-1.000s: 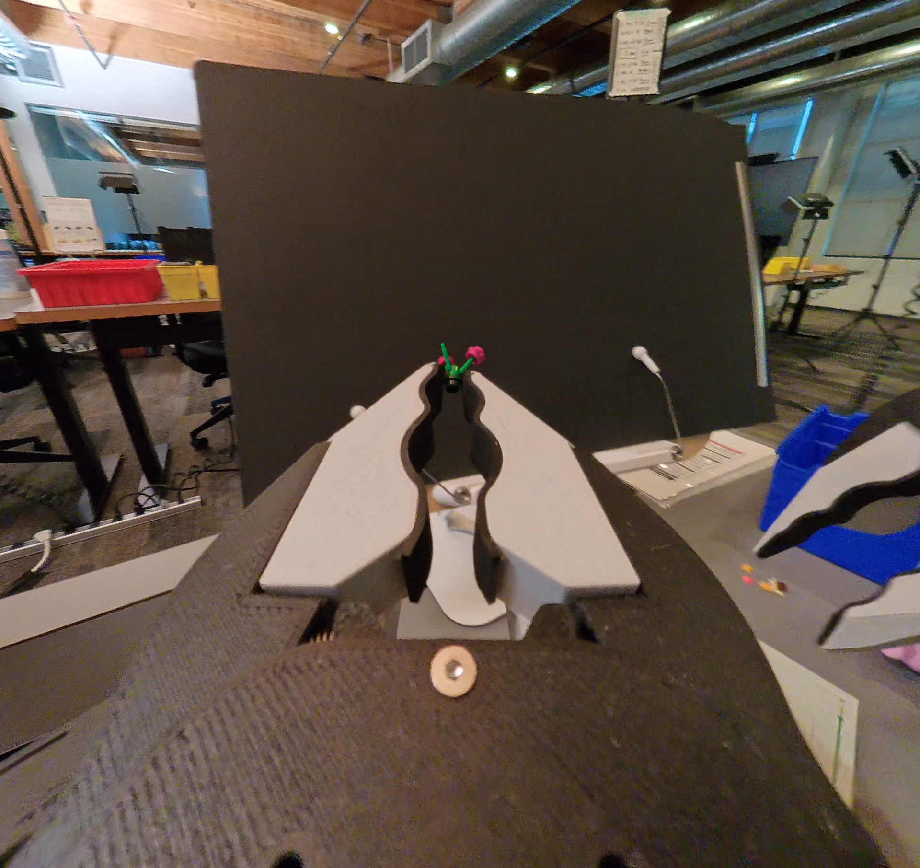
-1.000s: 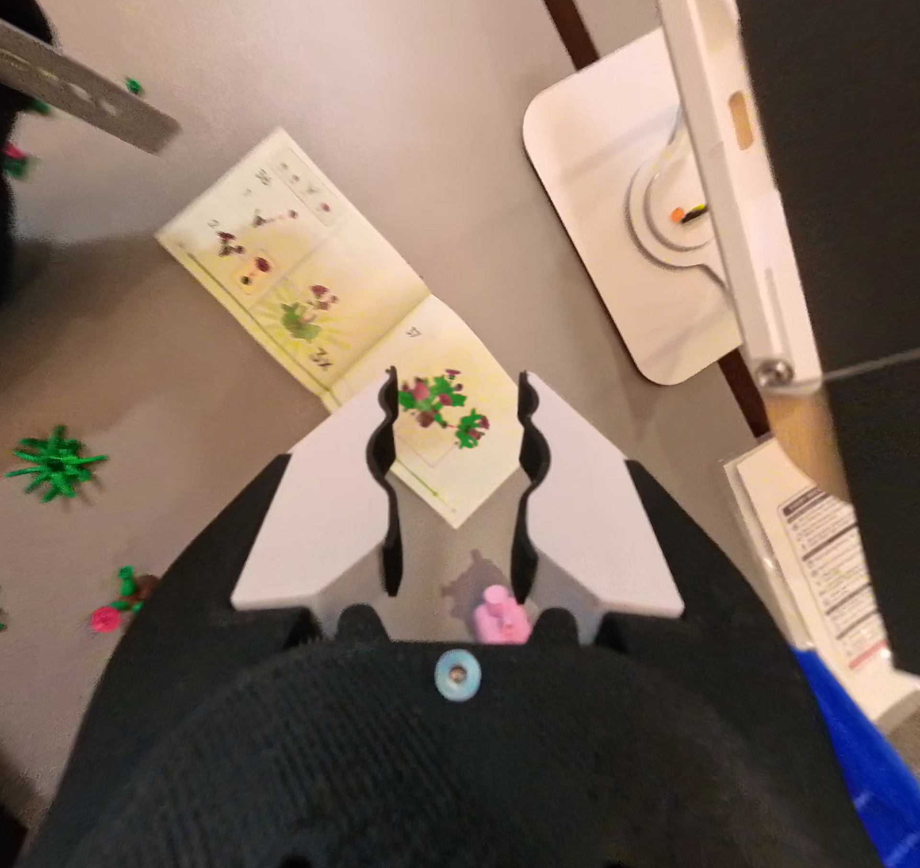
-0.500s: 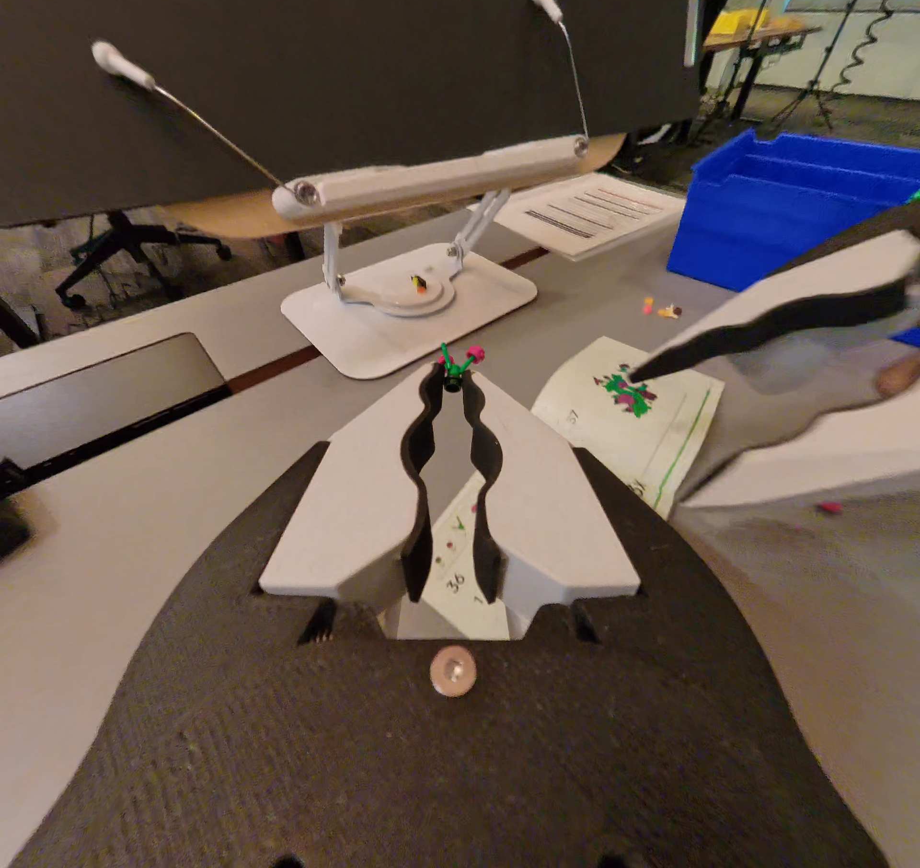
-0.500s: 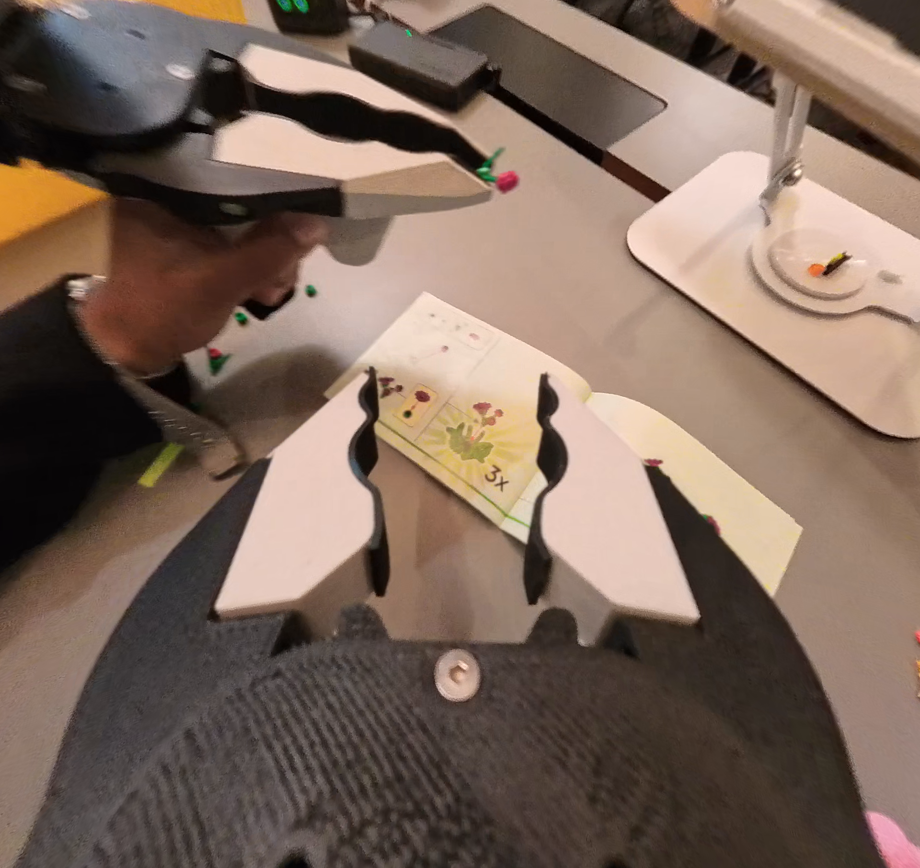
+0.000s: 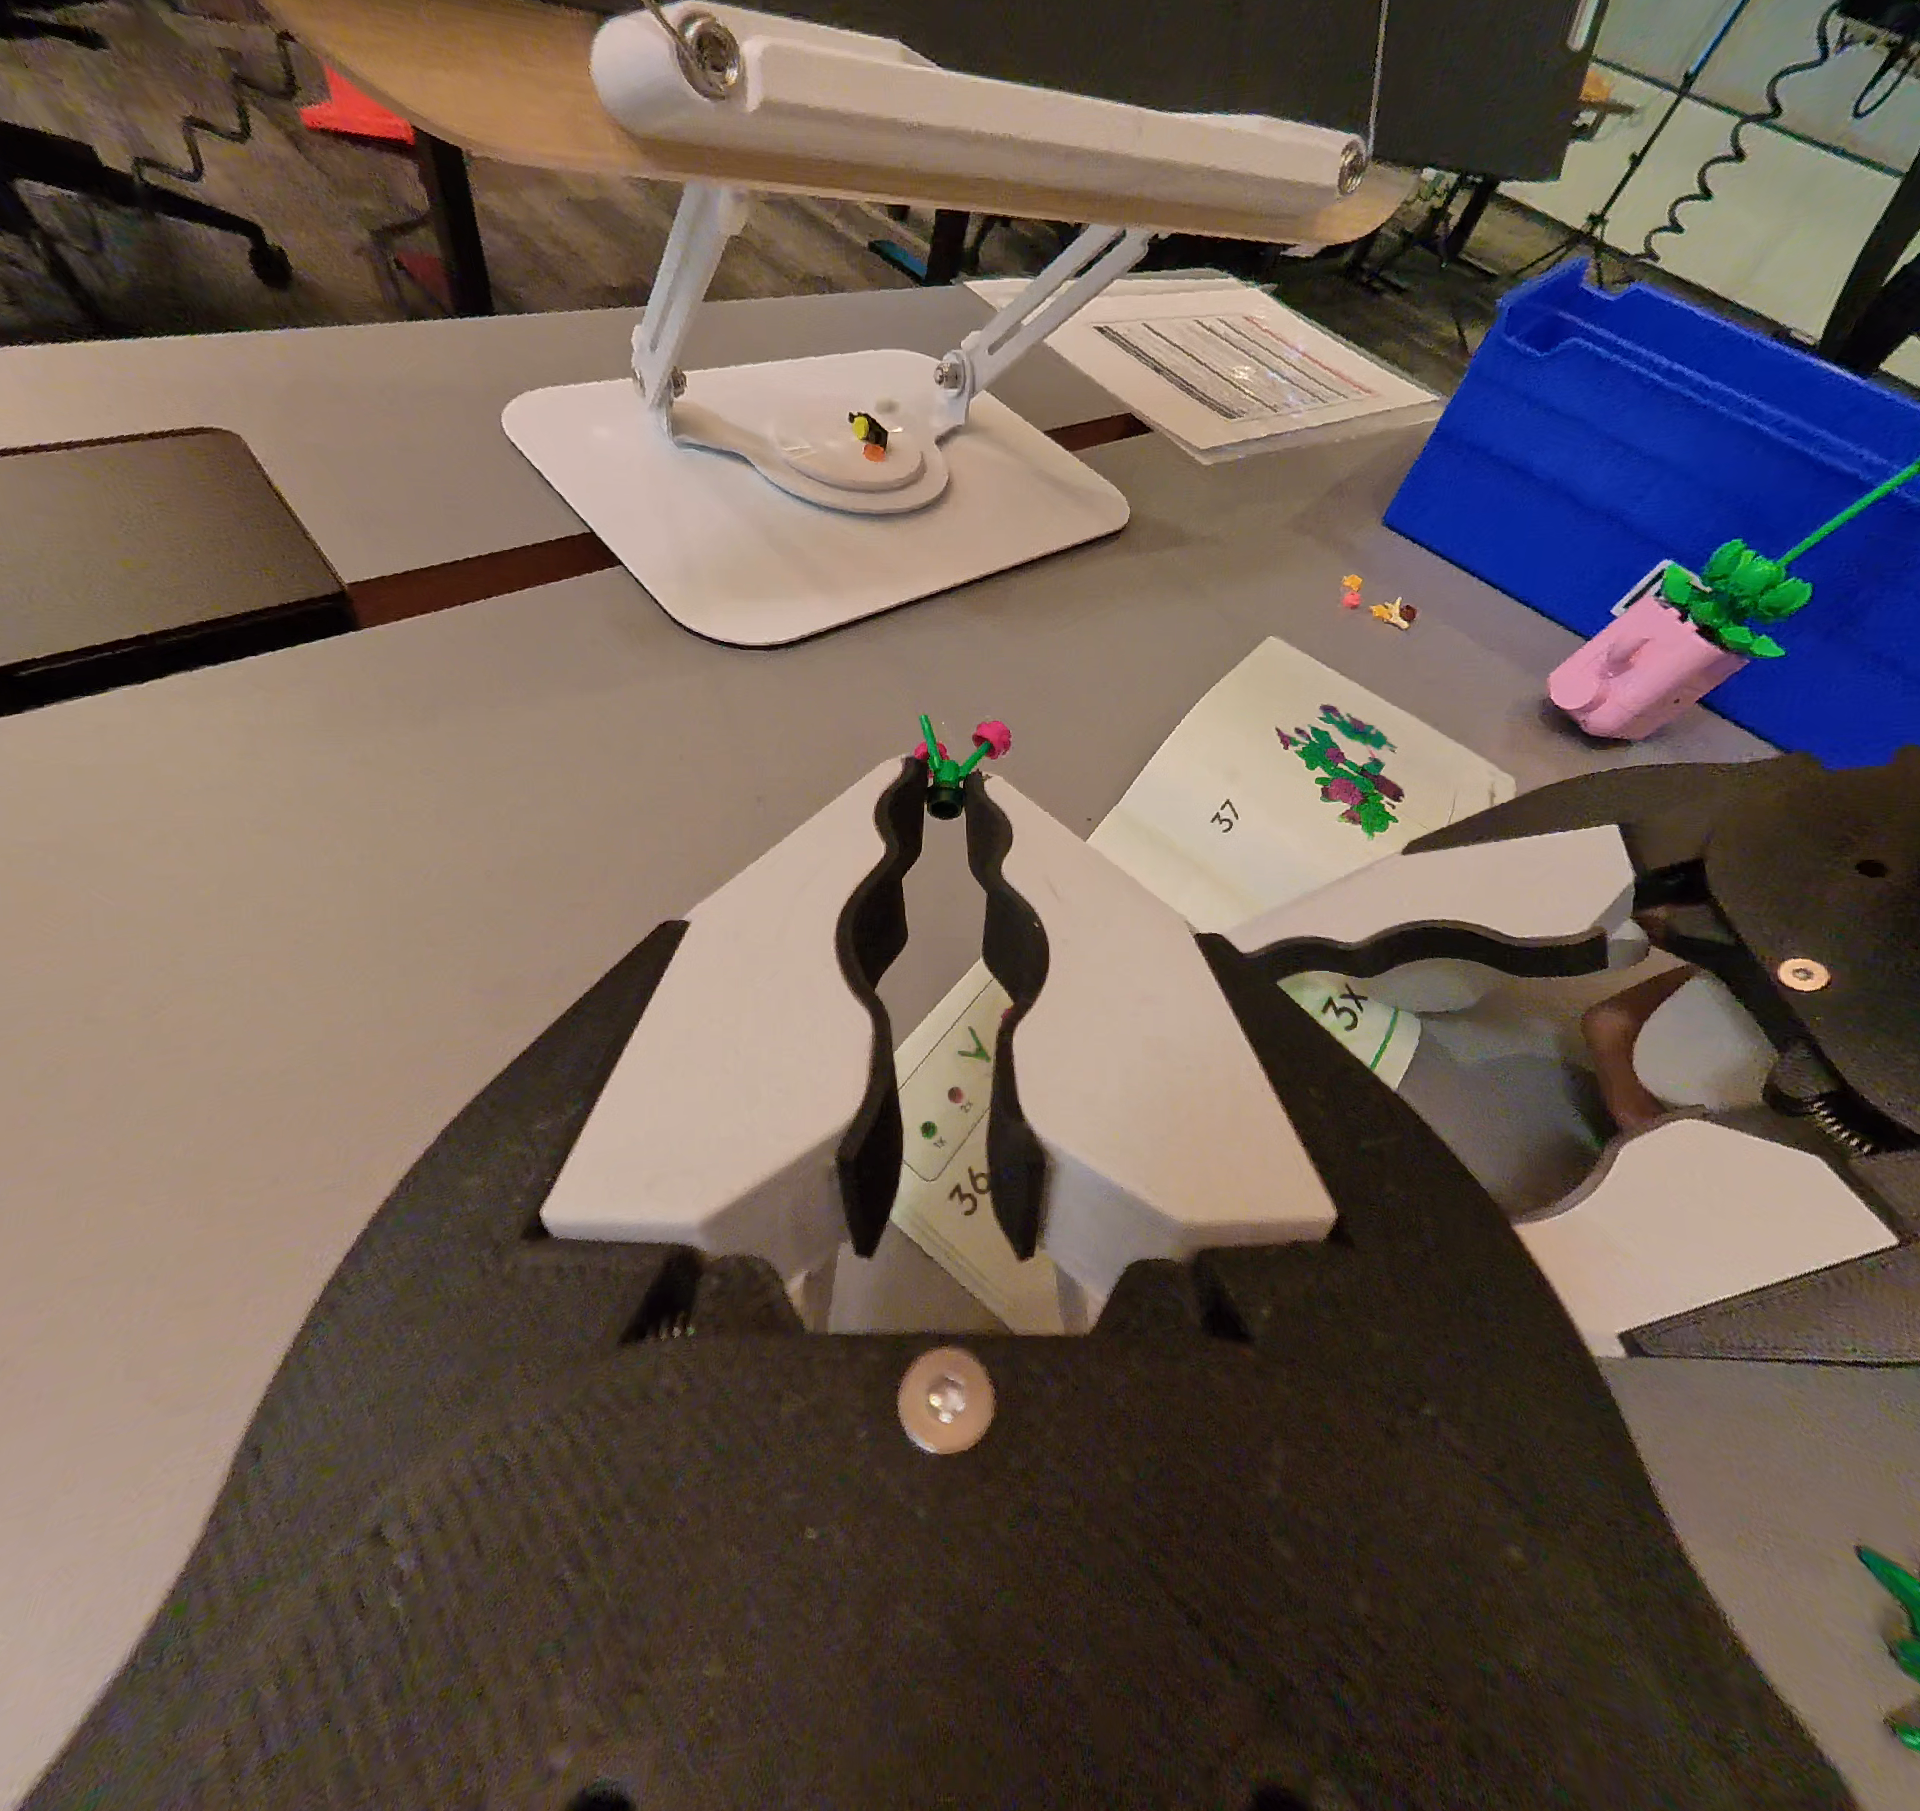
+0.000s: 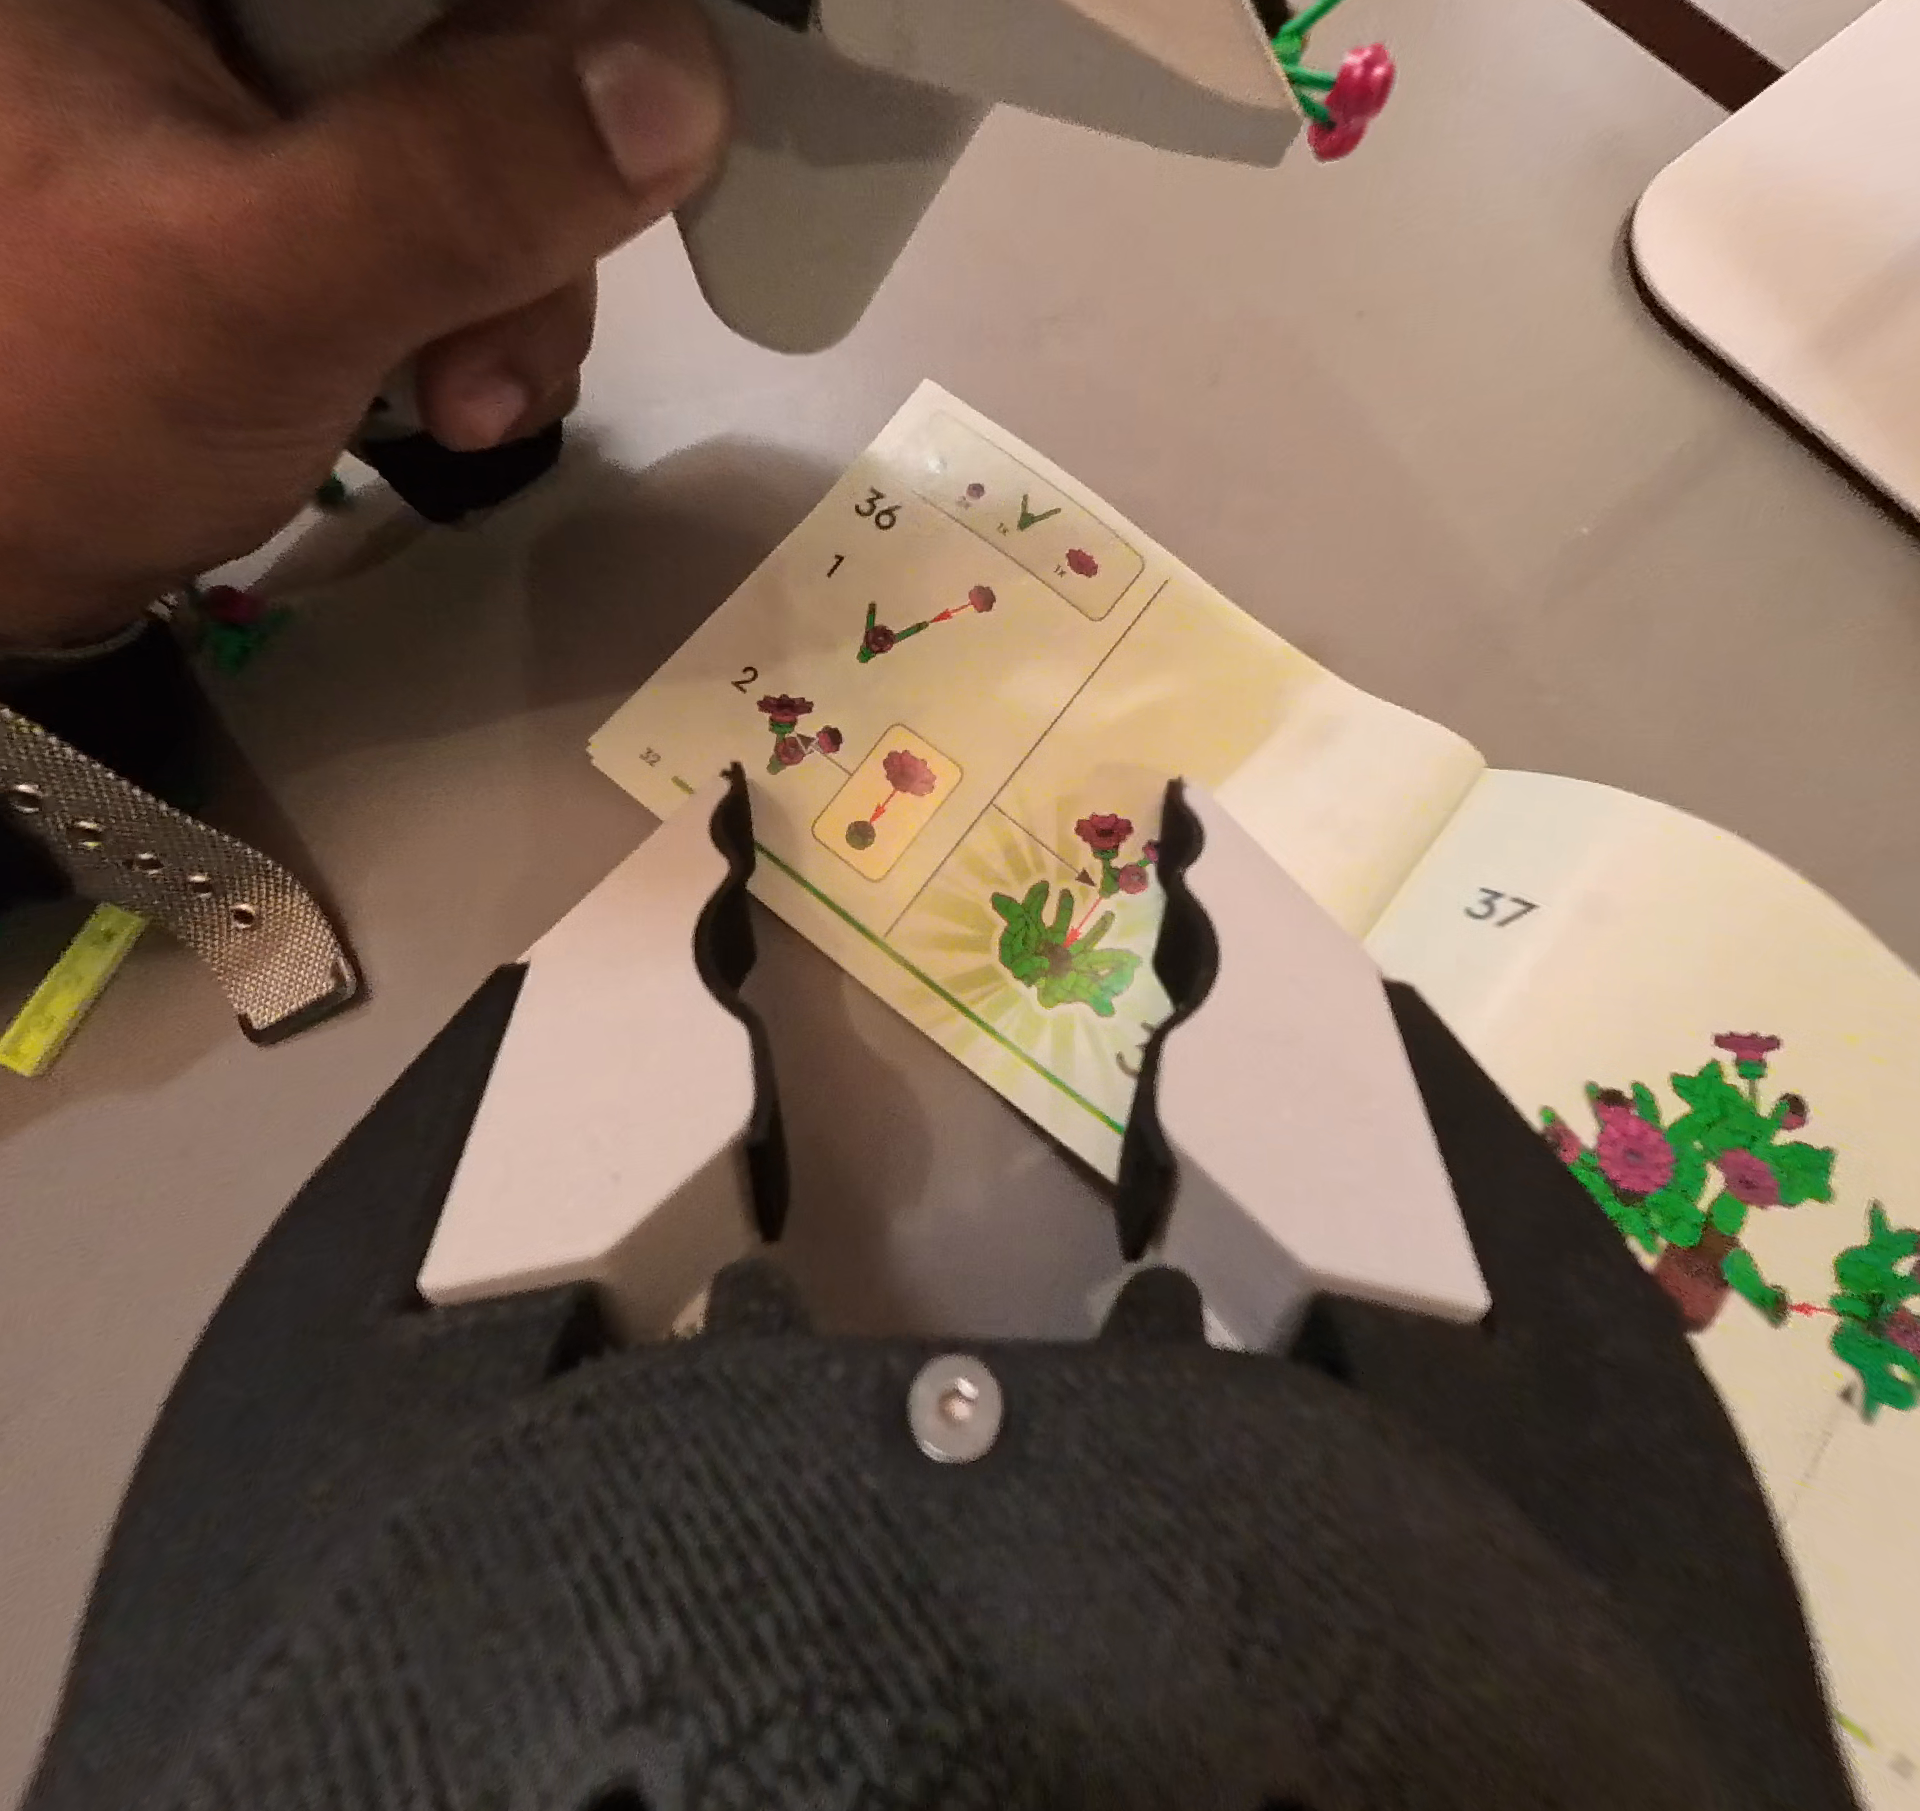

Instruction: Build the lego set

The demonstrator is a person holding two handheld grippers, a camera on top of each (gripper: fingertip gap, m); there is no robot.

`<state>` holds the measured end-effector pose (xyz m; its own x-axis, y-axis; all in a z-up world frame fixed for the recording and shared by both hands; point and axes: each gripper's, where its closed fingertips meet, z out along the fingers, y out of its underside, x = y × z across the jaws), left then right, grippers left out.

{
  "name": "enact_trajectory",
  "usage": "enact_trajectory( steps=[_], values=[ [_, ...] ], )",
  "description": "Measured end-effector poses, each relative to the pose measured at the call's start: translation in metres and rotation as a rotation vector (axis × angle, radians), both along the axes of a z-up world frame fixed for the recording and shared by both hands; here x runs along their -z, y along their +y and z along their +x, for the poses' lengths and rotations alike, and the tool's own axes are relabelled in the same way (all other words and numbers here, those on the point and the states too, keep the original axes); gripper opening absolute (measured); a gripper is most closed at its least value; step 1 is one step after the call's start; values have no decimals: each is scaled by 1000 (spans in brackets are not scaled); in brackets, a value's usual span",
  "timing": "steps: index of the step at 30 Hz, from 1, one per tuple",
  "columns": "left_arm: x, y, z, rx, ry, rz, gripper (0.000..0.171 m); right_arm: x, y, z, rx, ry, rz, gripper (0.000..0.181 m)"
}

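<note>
My left gripper is shut on a small green flower stem with magenta buds, held above the grey table; it also shows at the top of the right wrist view. My right gripper is open and empty, hovering over the open instruction booklet; it also shows at the right of the left wrist view. The booklet lies under both grippers. A pink lego pot with green leaves and a long green stem lies on its side at the far right.
A white laptop stand stands beyond the booklet, a blue bin at the right. Tiny loose pieces lie near the bin. A green leaf piece lies at the near right. A person's hand holds the left gripper. My hands' fingertips stand some 10 centimetres from each other.
My left gripper has tilted down from the black board to the table, still holding the flower stem. My right gripper has swung over the booklet, close beside the left one.
</note>
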<state>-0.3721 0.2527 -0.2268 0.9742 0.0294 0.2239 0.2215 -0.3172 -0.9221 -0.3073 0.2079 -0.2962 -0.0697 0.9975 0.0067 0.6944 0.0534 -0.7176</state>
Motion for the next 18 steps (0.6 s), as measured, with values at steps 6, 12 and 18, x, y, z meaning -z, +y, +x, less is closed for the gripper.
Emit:
enact_trajectory(
  steps=[6,12,18],
  values=[
    [2,-1,-2,-8,12,-6,5,-2,2,5,8,-19,7,41],
    [-3,-3,-4,-29,28,20,5,-3,5,9,20,-25,-16,4],
    [-14,-8,-12,-72,61,70,5,-24,17,16,79,62,-128,2]
  ],
)
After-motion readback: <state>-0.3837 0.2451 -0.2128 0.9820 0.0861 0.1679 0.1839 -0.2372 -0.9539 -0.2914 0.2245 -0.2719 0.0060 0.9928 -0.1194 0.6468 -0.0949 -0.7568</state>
